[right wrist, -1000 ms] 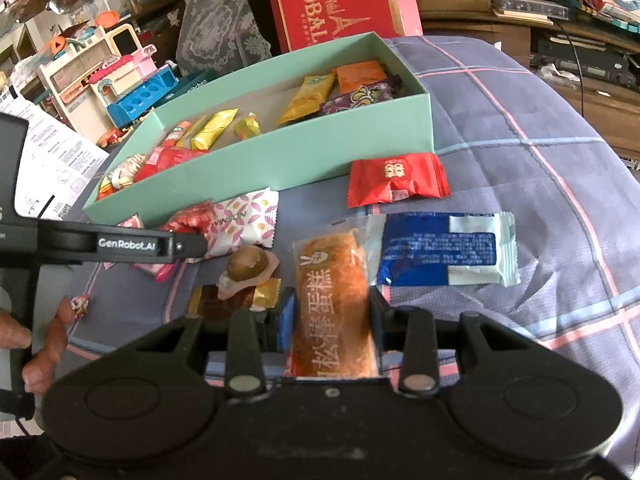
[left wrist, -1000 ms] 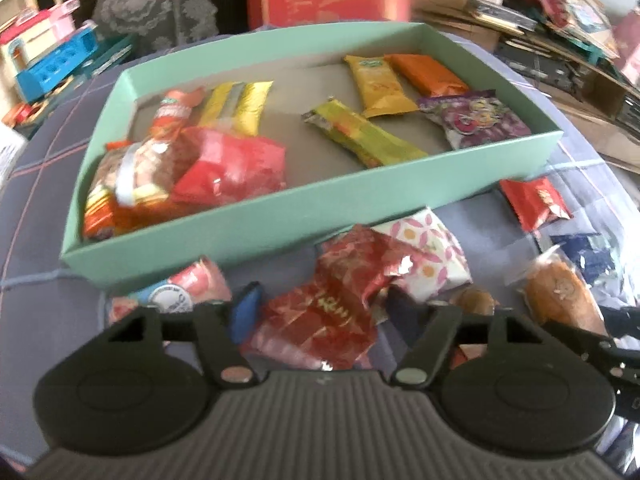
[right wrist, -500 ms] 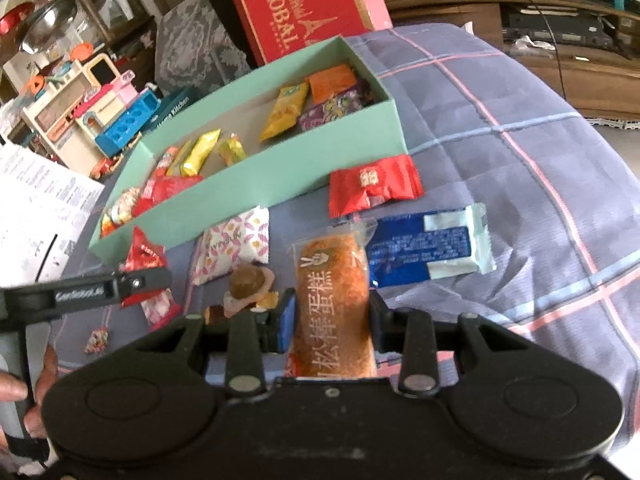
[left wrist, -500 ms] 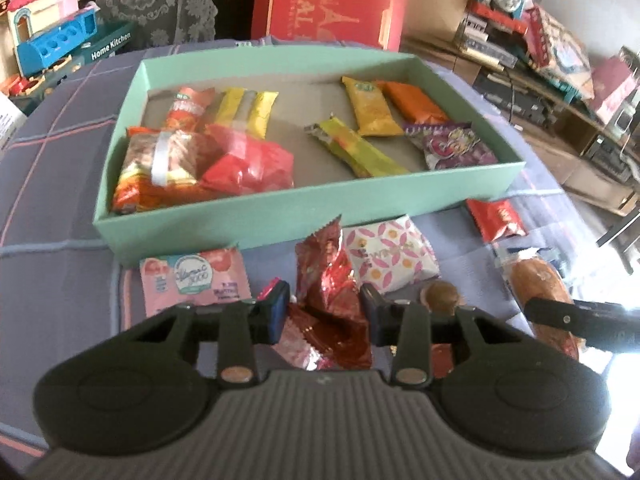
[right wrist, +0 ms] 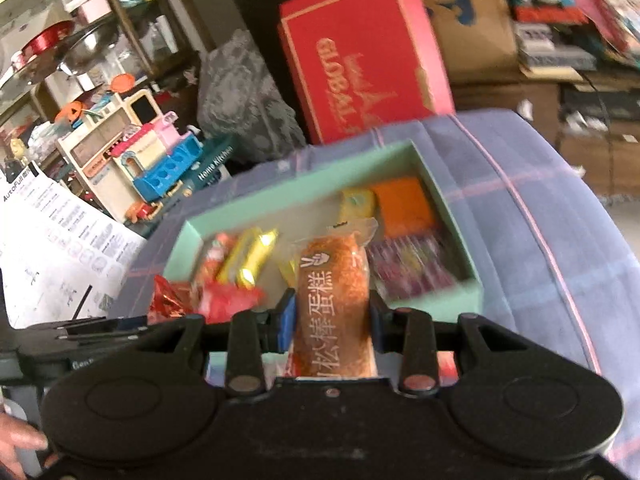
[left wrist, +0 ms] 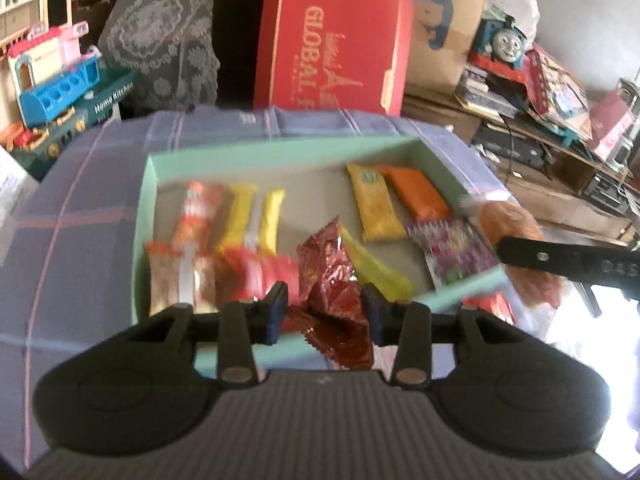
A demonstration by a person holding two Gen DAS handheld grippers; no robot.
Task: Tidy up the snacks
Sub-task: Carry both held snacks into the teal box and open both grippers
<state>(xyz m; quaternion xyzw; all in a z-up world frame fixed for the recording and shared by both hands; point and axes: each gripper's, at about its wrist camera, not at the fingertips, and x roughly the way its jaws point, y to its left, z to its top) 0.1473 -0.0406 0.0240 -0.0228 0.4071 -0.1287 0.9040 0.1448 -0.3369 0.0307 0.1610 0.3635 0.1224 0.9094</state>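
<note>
A crinkled red foil snack (left wrist: 332, 300) sits clamped between the left gripper's (left wrist: 325, 312) fingers above the mint-green box (left wrist: 280, 152), while the right gripper's (right wrist: 331, 316) fingers grip a clear-wrapped orange cake bar (right wrist: 332, 296) over the same box on the plaid-covered worktop (right wrist: 540, 216).

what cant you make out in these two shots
- Left wrist view: print on the snacks in the green box, motion-blurred.
- Left wrist view: lower end of the red foil packet, behind the left gripper.
- Right wrist view: table snacks, behind the right gripper holding the cake bar.
</note>
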